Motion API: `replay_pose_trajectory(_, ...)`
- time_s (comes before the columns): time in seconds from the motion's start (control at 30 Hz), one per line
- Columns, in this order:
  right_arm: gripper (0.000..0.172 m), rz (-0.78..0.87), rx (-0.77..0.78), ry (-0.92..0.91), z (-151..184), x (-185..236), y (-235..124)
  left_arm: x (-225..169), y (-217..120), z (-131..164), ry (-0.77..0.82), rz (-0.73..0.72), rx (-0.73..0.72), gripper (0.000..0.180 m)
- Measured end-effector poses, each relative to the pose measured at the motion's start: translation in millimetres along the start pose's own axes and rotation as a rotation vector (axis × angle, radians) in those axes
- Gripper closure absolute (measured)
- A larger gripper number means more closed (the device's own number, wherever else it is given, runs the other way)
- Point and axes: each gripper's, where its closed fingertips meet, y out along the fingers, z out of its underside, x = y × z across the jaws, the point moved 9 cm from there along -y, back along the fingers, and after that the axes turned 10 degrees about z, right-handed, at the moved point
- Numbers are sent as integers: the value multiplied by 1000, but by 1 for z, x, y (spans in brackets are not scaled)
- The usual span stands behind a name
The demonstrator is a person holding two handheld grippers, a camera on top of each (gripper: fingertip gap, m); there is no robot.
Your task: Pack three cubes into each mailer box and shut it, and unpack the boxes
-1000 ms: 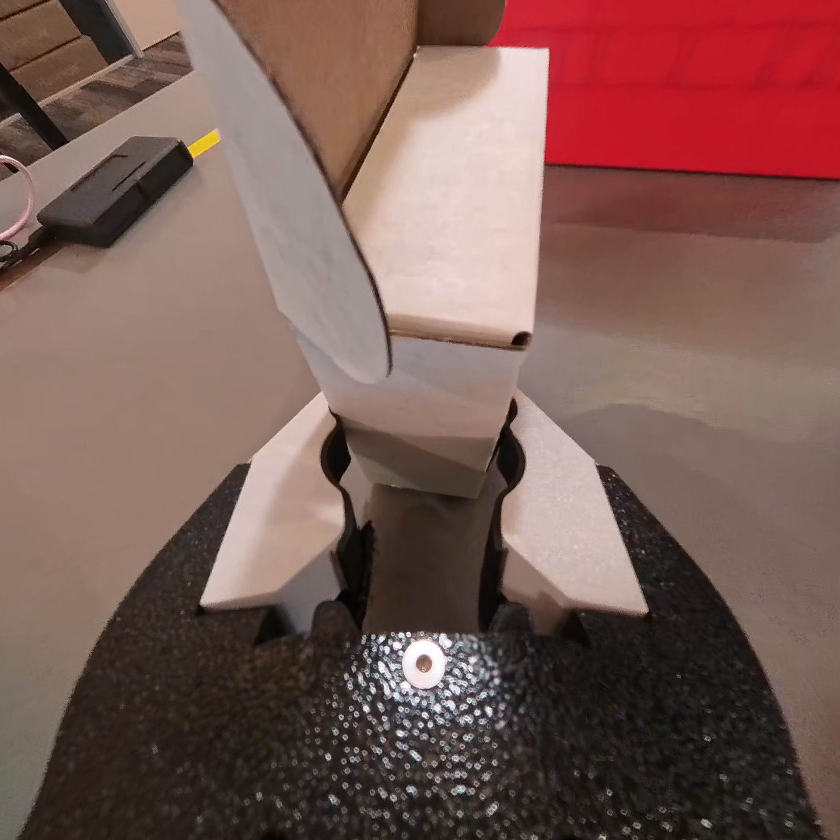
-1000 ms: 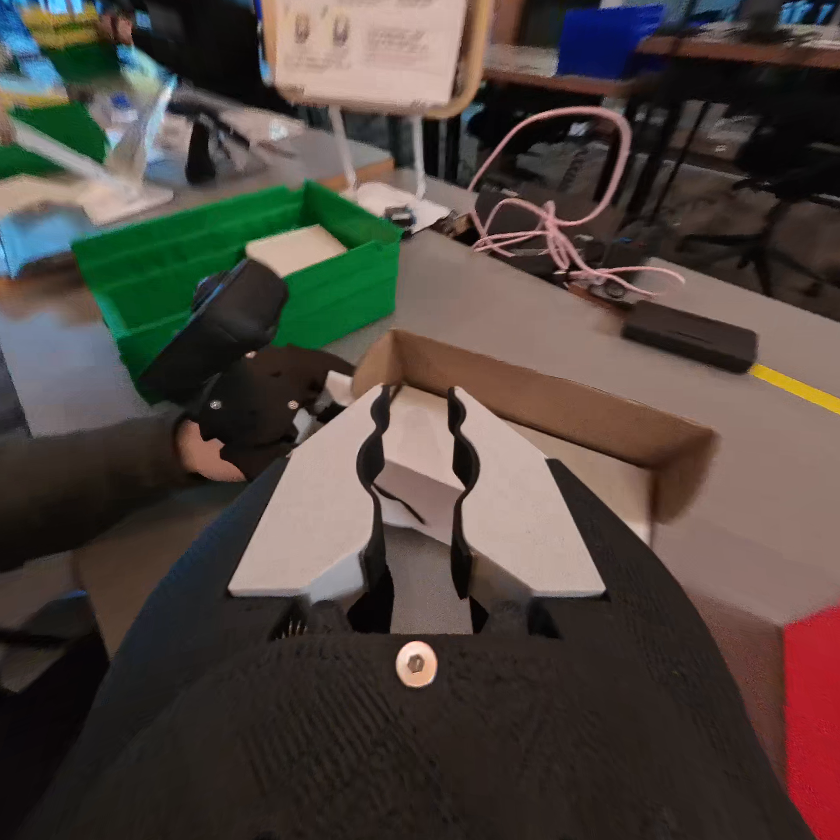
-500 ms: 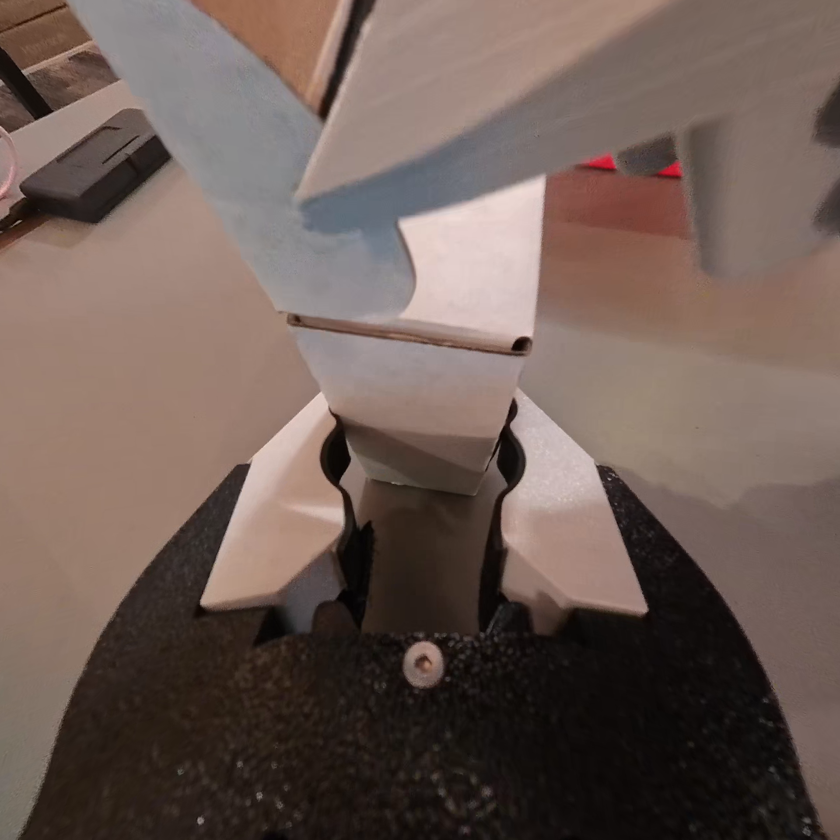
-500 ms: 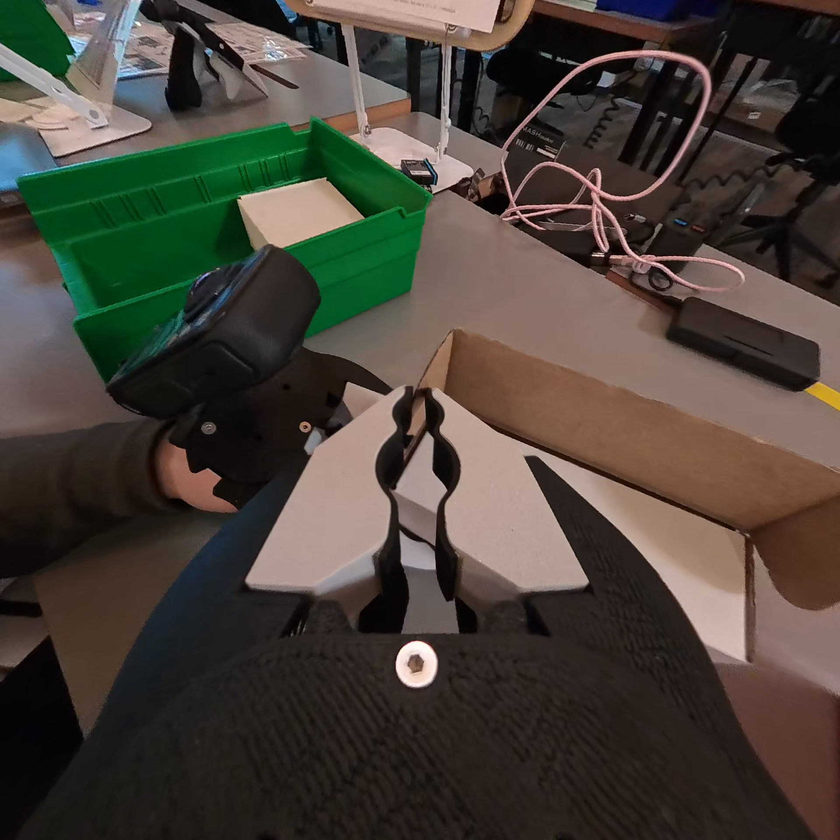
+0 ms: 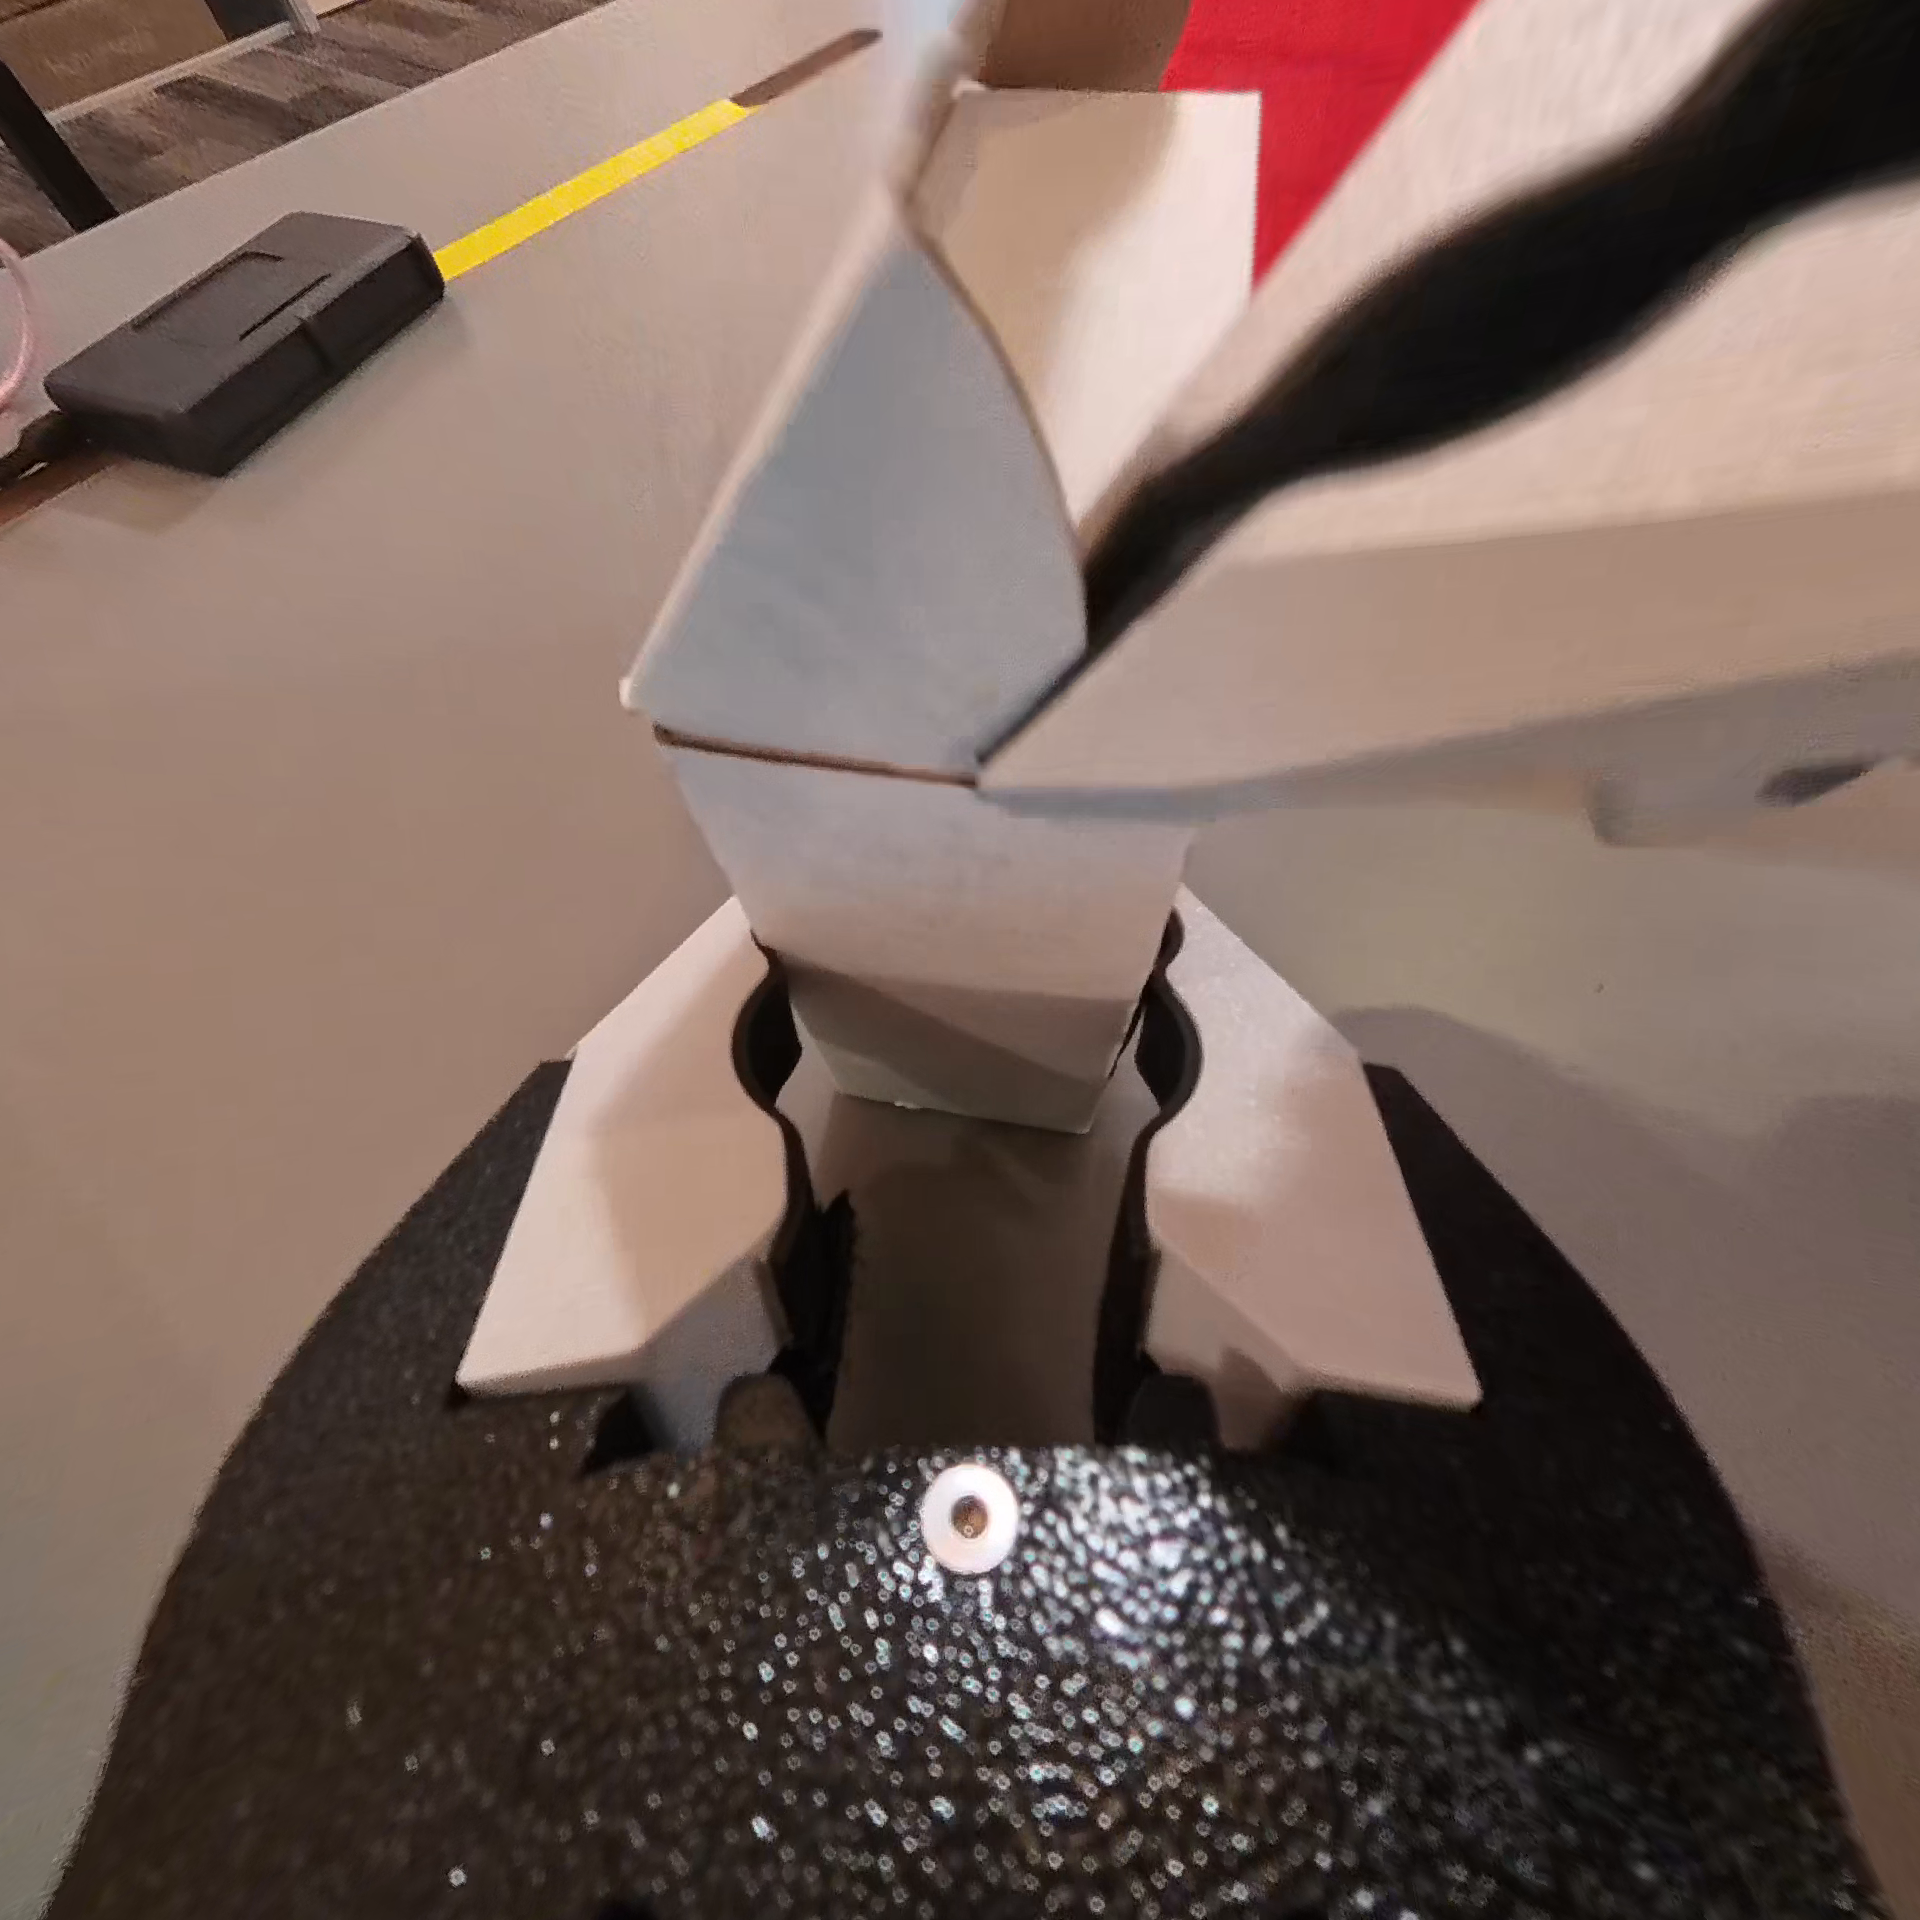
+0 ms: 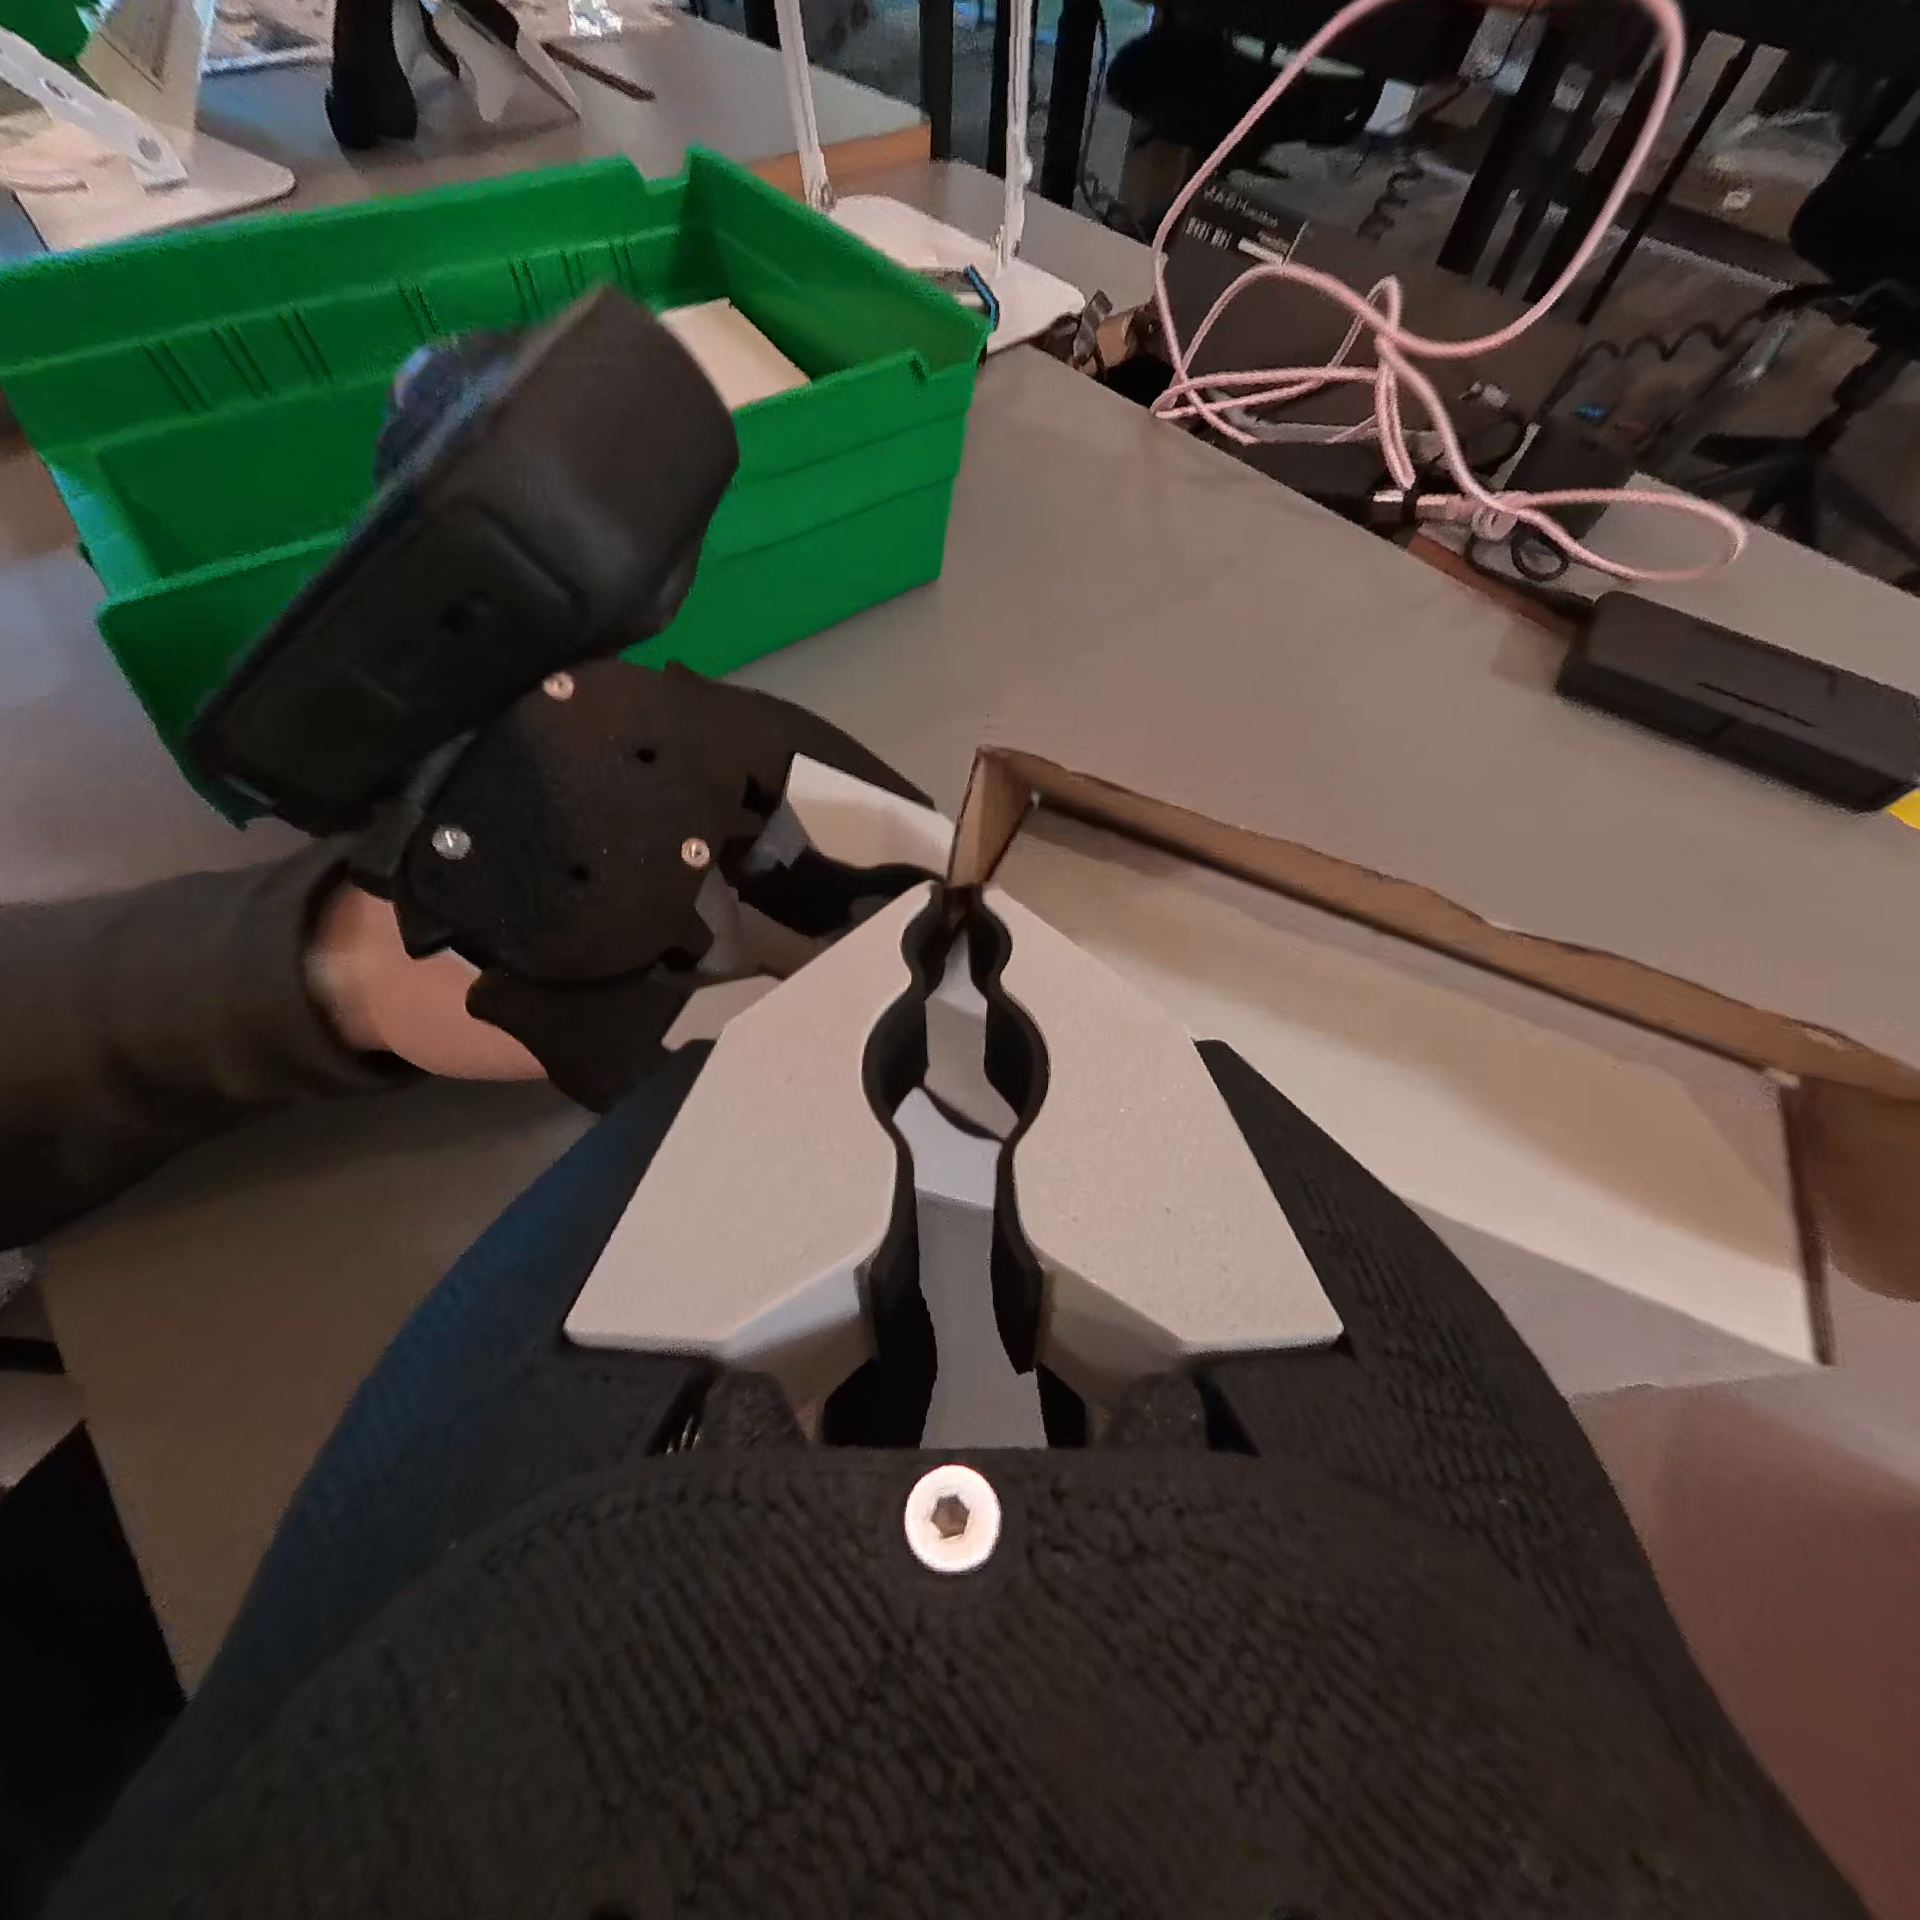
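Note:
In the left wrist view my left gripper (image 5: 961, 935) is shut on the near end of a white mailer box (image 5: 935, 852), with a pad pressed on each side. The box lies on the grey table (image 5: 312, 831), its lid part open and brown inside. My right gripper (image 6: 958, 914) is shut on the corner of the box's side flap (image 6: 987, 831). Its fingers (image 5: 1455, 644) reach in from the upper right in the left wrist view, against the folded flap (image 5: 873, 540). In the right wrist view the left gripper (image 6: 842, 852) is at the box's end, held by a hand (image 6: 416, 997). No cubes show.
A green bin (image 6: 831, 499) with a white block (image 6: 738, 353) in it stands behind the left gripper. A black flat device (image 6: 1735, 707) and a pink cable (image 6: 1403, 343) lie at the table's far side. A yellow tape line (image 5: 592, 177) and a red surface (image 5: 1299, 125) lie beyond the box. One gripper's finger ends stand about 8 cm off the other's.
My right gripper moved to the box's corner and its fingers closed from wide apart onto the side flap. The flap has folded down toward the box. My left gripper kept its hold on the box.

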Motion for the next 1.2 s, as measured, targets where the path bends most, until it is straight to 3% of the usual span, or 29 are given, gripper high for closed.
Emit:
replay_pose_trajectory(0.03, 170, -1, -10, 4, 2, 1, 1, 0, 0, 0, -2, 3, -1, 116)
replay_pose_trajectory(0.07, 168, -5, -16, 7, 3, 1, -2, 0, 0, 0, 5, 1, 0, 116)
replay_pose_trajectory(0.1, 156, -20, -35, 15, 2, 1, -8, 0, 0, 0, 7, -1, 1, 116)
replay_pose_trajectory(0.17, 156, 19, -143, 7, -4, -10, -30, 0, 0, 0, 4, 1, 0, 115)
replay_pose_trajectory(0.27, 155, 299, -241, 22, -1, -62, -60, 0, 0, 0, 3, 2, 0, 115)
replay_pose_trajectory(0.33, 150, 362, -187, 79, 9, -95, -62, 0, 0, 0, 2, 4, 0, 115)
replay_pose_trajectory(0.47, 148, 311, -83, 145, 23, -126, -47, 0, 0, 0, 2, 5, 0, 115)
replay_pose_trajectory(0.57, 153, 211, -68, 162, 20, -125, -38, 0, 0, 0, 0, 4, 1, 115)
replay_pose_trajectory(0.7, 172, 257, -31, 133, 12, -130, -38, -1, 0, -1, 9, -9, 16, 116)
replay_pose_trajectory(1.03, 172, 213, 62, 242, -4, -134, -37, -7, 1, -4, 28, -63, 58, 116)
replay_pose_trajectory(1.2, 172, 240, 74, 179, 0, -132, -34, -4, 1, -3, -4, -47, 49, 116)
